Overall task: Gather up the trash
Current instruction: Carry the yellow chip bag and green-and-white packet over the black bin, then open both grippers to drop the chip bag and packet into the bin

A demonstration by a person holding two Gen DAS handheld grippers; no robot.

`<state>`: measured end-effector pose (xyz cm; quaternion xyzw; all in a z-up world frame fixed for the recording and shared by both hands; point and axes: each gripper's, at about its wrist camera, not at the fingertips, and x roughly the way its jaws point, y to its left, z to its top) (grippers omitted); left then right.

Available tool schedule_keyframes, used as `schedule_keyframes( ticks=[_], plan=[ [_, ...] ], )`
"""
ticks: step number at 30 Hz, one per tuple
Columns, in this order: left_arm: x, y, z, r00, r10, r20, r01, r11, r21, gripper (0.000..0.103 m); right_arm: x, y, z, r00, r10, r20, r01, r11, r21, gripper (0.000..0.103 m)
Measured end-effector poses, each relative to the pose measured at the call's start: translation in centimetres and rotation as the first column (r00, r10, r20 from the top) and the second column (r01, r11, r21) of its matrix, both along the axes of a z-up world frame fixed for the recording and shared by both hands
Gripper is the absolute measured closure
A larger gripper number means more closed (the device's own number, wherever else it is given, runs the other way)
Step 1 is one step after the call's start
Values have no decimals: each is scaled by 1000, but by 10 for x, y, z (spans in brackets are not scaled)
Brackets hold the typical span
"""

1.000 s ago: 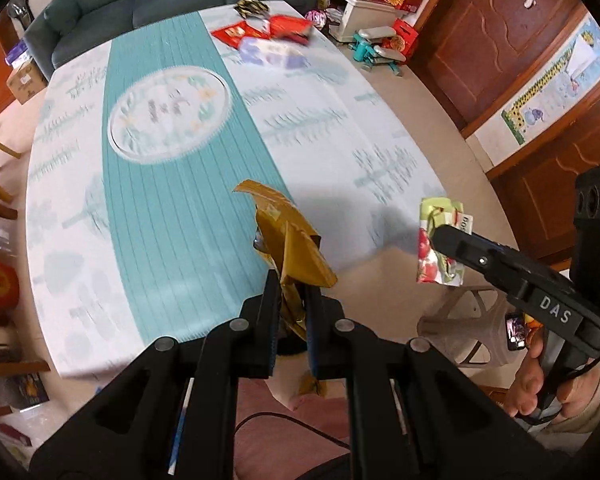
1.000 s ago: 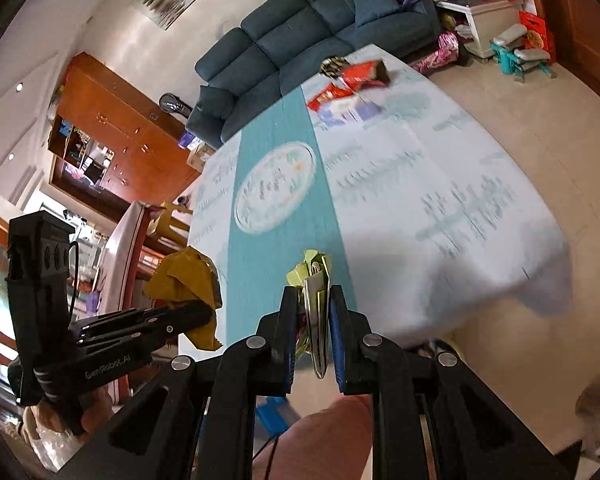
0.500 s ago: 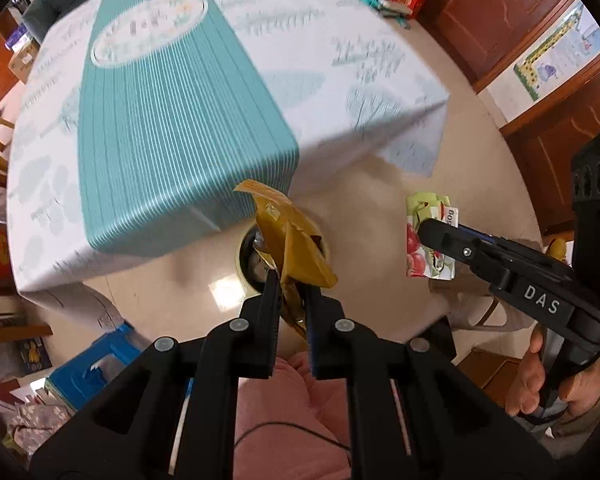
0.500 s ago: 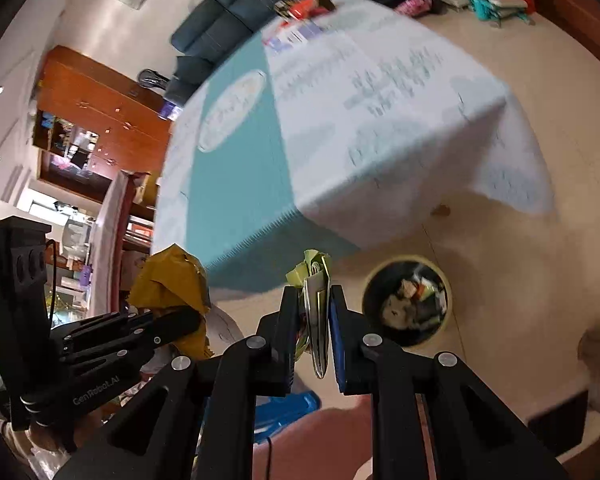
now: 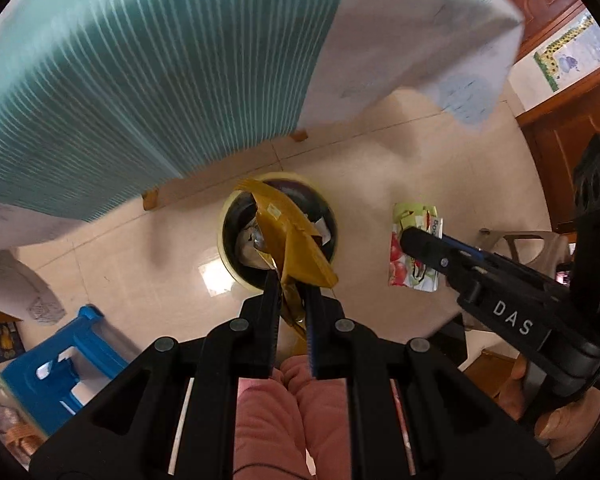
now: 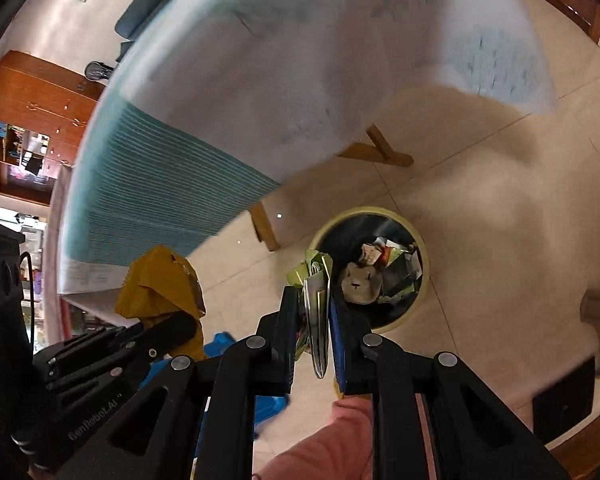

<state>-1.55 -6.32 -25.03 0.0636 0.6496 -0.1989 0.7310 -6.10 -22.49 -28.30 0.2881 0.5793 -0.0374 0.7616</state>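
Note:
My left gripper (image 5: 290, 280) is shut on a crumpled yellow wrapper (image 5: 290, 236) and holds it right above a round yellow-rimmed bin (image 5: 227, 224) on the floor. My right gripper (image 6: 314, 294) is shut on a green and red snack packet (image 6: 314, 268), seen edge-on, just left of the bin (image 6: 404, 312), which holds several pieces of trash. In the left wrist view the packet (image 5: 414, 256) hangs to the right of the bin. In the right wrist view the yellow wrapper (image 6: 160, 280) shows at the left.
The table with its teal and white cloth (image 5: 140, 60) overhangs behind the bin, its wooden legs (image 6: 380, 150) close by. A blue plastic stool (image 5: 60, 364) stands at the left. A beige stool (image 5: 540, 240) and wooden doors are at the right.
Both grippers have swung down from over the table to the floor. The bin has come into full view, now under the yellow wrapper and beside the packet. Both grips are unchanged.

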Motion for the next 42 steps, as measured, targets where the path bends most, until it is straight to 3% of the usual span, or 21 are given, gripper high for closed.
schedule_keyframes(
  ticks=[7,15,20,22,25,28,30,37,42],
  plan=[
    [5,2,-103,999,41,-21,-41,999,-8,95,10,6,-98,1000,2,-28,-2,1000,-7,88],
    [13,-5,-190,999,47,8,-47,999,9,94,25,7,-195,998,31,-63,-34,998,-47,86],
    [24,-7,-221,998,56,31,-57,998,28,93,35,4,-231,996,41,-76,-45,998,-51,76],
    [26,-5,-234,998,57,27,-58,998,38,78,38,2,-240,996,36,-79,-40,998,-55,63],
    [27,1,-240,997,74,35,-76,996,42,50,43,0,-252,996,34,-86,-38,998,-46,57],
    [31,11,-244,994,105,33,-107,993,47,30,46,-3,-256,996,28,-85,-32,998,-48,49],
    [34,19,-244,992,119,36,-121,992,43,22,47,-5,-255,997,21,-76,-25,999,-43,43],
    [30,24,-229,990,122,64,-125,991,43,22,51,-1,-239,998,40,-56,-42,998,-46,42],
    [14,21,-199,990,118,81,-121,992,35,22,48,-1,-217,998,32,-51,-34,998,-48,42]
  ],
)
